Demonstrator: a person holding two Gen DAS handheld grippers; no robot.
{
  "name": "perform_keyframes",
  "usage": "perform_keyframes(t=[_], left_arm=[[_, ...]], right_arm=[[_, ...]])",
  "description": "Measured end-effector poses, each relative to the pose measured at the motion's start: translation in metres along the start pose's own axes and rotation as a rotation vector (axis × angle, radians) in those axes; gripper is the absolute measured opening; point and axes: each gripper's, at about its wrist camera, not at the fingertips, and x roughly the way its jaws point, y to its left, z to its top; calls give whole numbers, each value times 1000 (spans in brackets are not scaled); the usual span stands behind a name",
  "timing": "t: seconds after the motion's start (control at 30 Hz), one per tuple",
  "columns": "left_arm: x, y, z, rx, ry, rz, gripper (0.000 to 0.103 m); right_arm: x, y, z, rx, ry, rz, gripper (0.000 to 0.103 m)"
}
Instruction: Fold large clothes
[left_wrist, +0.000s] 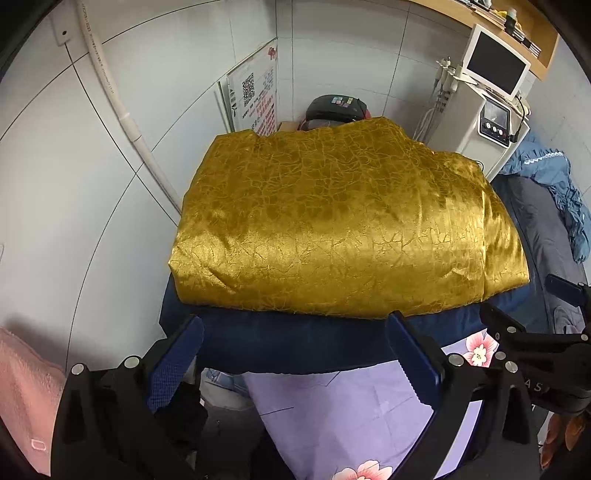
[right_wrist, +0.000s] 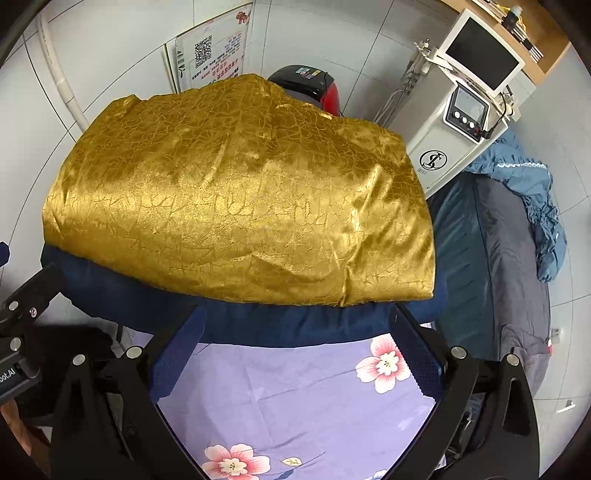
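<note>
folded gold garment (left_wrist: 343, 225) on navy cushion (left_wrist: 295, 343), long axis crosswise; left gripper (left_wrist: 295, 354) and right gripper (right_wrist: 299, 339) wide, empty; pink towel (left_wrist: 26, 391) in left view only.

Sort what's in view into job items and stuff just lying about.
Job: gold cloth, folded on the navy surface; left claw and right claw, both open.
Lying about: white machine, blue garment, poster, floral sheet.
</note>
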Motion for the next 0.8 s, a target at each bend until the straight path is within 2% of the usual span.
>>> perform_keyframes(t=[0.8], left_arm=[[0, -2, -5, 12, 3, -2, 97]], right_arm=[[-2, -2, -4, 21, -16, 15, 98]])
